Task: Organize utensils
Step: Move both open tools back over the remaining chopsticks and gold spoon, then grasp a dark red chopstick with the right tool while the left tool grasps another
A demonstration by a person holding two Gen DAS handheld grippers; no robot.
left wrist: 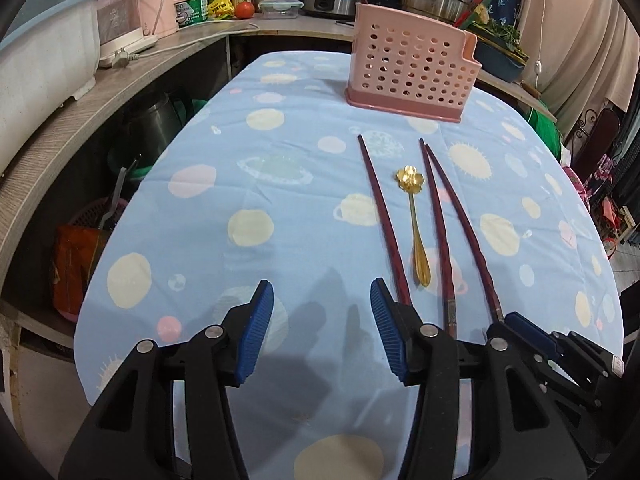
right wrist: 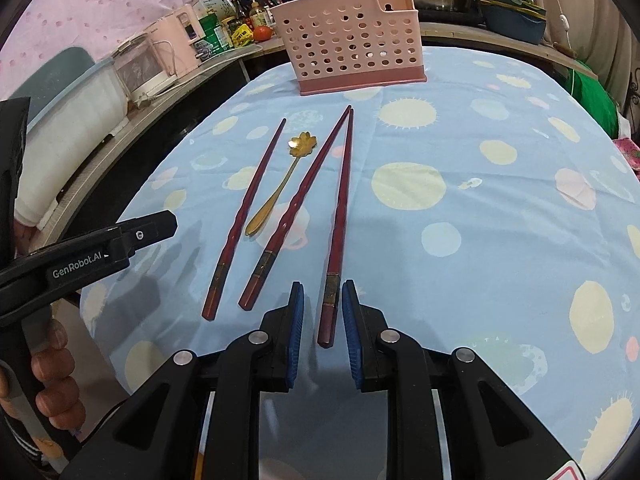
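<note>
1. The right gripper (right wrist: 322, 320) had its jaws narrowly apart, straddling the butt of the rightmost chopstick (right wrist: 338, 232) without visibly pressing it.
2. The left gripper (left wrist: 322, 330) hung with jaws open and empty, just left of the leftmost chopstick (left wrist: 382, 216).
3. All chopsticks and the gold spoon (right wrist: 280, 184) lay lengthwise, pointing away.
4. Beyond them, across bare table (right wrist: 500, 208), stood the pink holder (right wrist: 352, 40).
</note>
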